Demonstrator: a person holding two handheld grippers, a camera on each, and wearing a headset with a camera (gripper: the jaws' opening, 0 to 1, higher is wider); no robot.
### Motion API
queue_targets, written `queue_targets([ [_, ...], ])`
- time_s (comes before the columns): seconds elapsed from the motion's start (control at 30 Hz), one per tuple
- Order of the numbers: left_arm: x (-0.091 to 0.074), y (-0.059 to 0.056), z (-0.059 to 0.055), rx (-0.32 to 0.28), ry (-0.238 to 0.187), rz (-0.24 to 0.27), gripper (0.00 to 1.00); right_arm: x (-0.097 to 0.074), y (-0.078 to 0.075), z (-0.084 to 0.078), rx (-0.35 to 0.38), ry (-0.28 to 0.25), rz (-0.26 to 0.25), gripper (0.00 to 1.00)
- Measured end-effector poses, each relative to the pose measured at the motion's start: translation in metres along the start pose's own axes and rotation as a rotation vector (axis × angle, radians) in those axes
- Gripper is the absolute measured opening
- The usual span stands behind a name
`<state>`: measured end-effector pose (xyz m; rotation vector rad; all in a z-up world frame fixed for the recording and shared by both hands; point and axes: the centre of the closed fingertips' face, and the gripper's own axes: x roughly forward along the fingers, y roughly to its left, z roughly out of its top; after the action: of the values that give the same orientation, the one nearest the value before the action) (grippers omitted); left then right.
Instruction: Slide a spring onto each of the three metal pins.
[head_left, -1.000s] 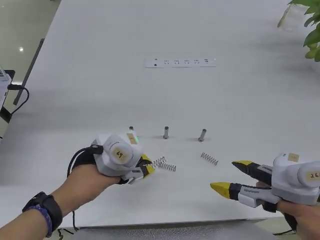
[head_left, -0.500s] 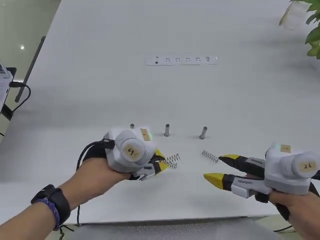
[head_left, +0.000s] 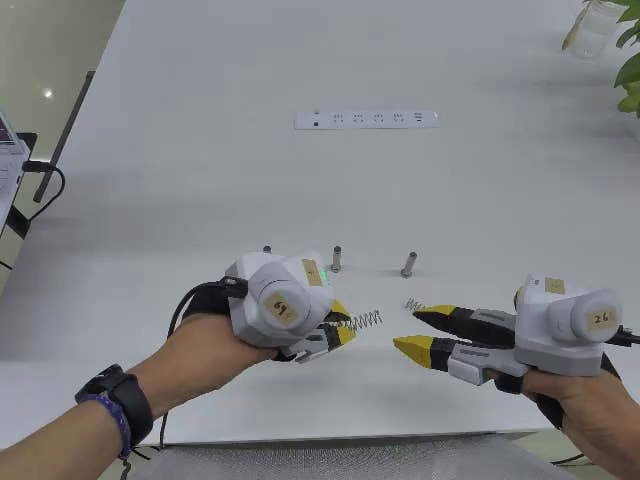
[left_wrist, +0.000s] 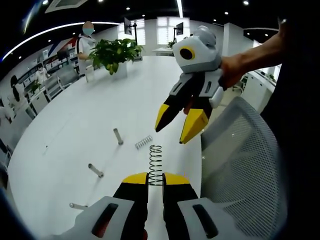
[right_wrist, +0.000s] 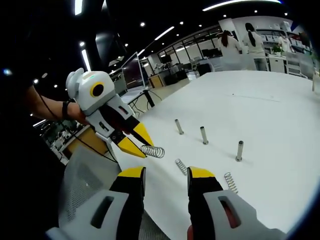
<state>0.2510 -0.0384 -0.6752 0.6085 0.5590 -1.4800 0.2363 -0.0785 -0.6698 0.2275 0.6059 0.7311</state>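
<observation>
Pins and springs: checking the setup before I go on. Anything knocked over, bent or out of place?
Nothing stands out. The three pins stand in a row on the table, all bare. The left gripper holds one spring by its end; two springs lie loose by the right gripper.

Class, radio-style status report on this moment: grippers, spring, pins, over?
Left gripper shut on spring, gripped by one end. Right gripper open, empty, facing it. Three pins upright, bare. Loose spring on table near right gripper.
</observation>
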Motion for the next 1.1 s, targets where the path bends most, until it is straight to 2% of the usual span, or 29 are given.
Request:
queue_targets([
  [0.4, 0.002, -0.012, 0.011, 0.046, -0.021, -0.031, 0.02, 0.006, 0.012, 0.001, 0.015, -0.003, 0.059, 0.27],
  [0.57, 0.002, -0.016, 0.014, 0.071, -0.021, -0.041, 0.02, 0.008, 0.016, 0.003, 0.019, -0.012, 0.078, 0.22],
  [0.77, 0.002, -0.017, 0.014, 0.088, -0.018, -0.048, 0.02, 0.008, 0.021, 0.007, 0.027, -0.025, 0.100, 0.14],
  [1.1, 0.004, -0.020, 0.012, 0.113, -0.006, -0.060, 0.02, 0.005, 0.023, 0.007, 0.047, -0.038, 0.114, 0.11],
])
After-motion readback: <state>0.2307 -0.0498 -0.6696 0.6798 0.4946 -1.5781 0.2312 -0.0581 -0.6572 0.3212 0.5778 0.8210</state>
